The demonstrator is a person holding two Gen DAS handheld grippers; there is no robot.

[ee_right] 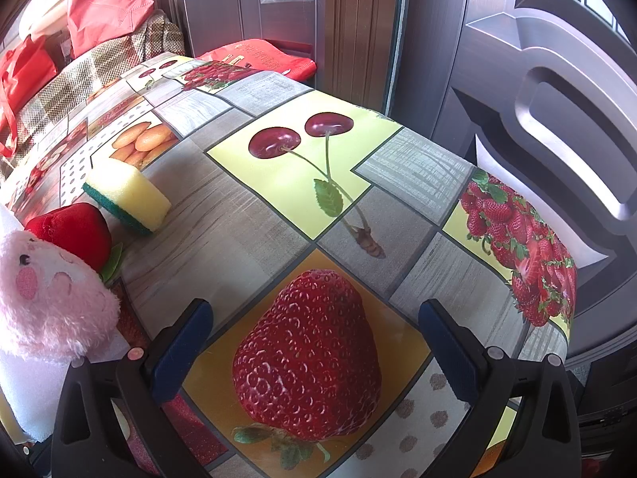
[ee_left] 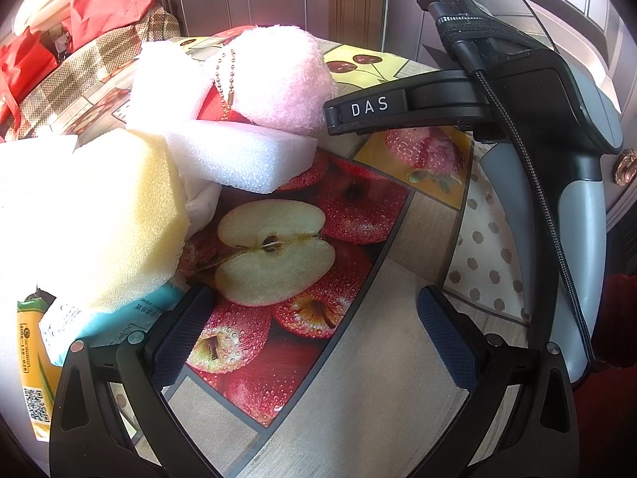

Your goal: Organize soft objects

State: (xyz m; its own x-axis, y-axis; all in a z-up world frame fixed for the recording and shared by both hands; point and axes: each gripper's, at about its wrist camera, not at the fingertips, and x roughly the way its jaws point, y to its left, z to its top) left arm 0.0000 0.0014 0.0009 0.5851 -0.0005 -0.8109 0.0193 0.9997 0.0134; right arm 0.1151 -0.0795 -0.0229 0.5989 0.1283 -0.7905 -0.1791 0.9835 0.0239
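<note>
Lying flat: scrub sponge (ee_right: 127, 196) | long axis apparently toward lower-right

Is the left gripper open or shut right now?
Open: the left gripper shows both fingers wide apart, only tablecloth between them.

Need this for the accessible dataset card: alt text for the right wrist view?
The open right hand-held gripper hovers empty over a fruit-print tablecloth, above a printed strawberry. At far left lie a pink plush toy, a red plush strawberry and a yellow-green sponge, with dark doors behind.
</note>
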